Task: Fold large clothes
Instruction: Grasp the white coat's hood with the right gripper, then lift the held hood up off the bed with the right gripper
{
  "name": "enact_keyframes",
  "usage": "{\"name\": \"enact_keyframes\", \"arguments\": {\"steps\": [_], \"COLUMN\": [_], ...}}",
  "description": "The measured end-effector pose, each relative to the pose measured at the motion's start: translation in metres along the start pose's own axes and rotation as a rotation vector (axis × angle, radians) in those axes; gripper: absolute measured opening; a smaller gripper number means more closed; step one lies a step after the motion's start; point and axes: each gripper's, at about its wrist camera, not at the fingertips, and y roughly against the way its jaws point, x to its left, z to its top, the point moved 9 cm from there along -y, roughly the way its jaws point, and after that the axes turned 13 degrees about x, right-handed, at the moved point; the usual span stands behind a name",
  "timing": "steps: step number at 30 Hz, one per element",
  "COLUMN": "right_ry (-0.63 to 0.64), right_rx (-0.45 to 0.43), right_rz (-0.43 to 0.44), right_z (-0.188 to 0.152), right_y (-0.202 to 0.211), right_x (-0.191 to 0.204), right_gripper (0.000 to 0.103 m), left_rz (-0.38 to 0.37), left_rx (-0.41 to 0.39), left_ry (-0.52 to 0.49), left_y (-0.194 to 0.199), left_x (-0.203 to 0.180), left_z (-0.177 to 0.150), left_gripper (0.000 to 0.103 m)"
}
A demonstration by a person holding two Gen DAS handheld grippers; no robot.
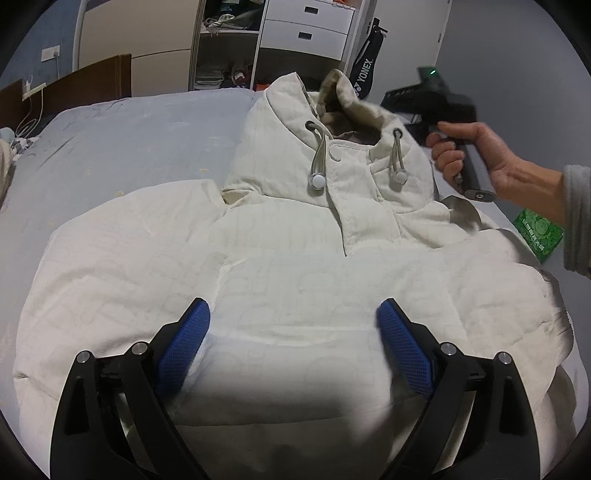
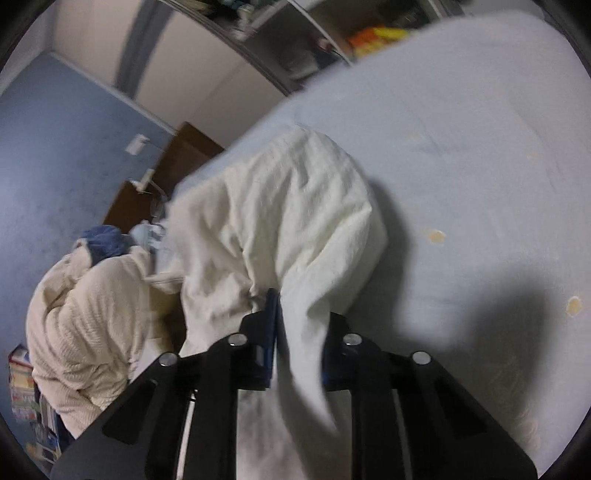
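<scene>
On the pale blue bed [image 1: 129, 147] a cream hooded jacket [image 1: 295, 266] lies flat, hood far. The left gripper [image 1: 293, 343] hovers wide apart and empty over its near hem; the right gripper [image 2: 275, 306] pinches a fold of its cloth.

A: Premises type?

B: A bedroom in a home. A bed [image 1: 129, 147] with a pale blue sheet fills most of the left wrist view, with a dark wooden headboard [image 1: 92, 79] at its far left edge.

A: Supporting evidence?

B: An open wardrobe shelf [image 1: 227, 31] holds folded and loose clothes; beside it stand 2 white drawers [image 1: 308, 27]. A wall socket [image 1: 50, 53] sits on the blue wall, and a white cable [image 1: 31, 114] hangs by the headboard. A racket bag [image 1: 364, 74] marked YONEX leans near the drawers.
</scene>
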Motion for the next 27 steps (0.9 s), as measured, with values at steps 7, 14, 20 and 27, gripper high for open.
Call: {"name": "enact_keyframes", "arguments": {"steps": [7, 14, 20, 27], "right_ry": [0.135, 0.295, 0.408, 0.517], "right_rx": [-0.025, -0.019, 0.006, 0.032], "right_rz": [0.049, -0.035, -0.11, -0.24], "right_z": [-0.043, -0.12, -0.188, -0.258], "right_y": [0.046, 0.079, 0.086, 0.079], "right_x": [0.062, 0.107, 0.127, 0.126], "right_gripper": [0.01, 0.009, 0.009, 0.009], "left_rz": [-0.006, -0.026, -0.068, -0.011], "left_rx": [0.002, -0.062, -0.172, -0.321], "left_ry": [0.014, 0.1, 0.209, 0.222], "left_y": [0.002, 0.015, 0.038, 0.072], "left_x": [0.002, 0.017, 0.045, 0.067], "left_z": [0.003, 0.015, 0.033, 0.051], "left_gripper": [0.089, 0.089, 0.089, 0.089]}}
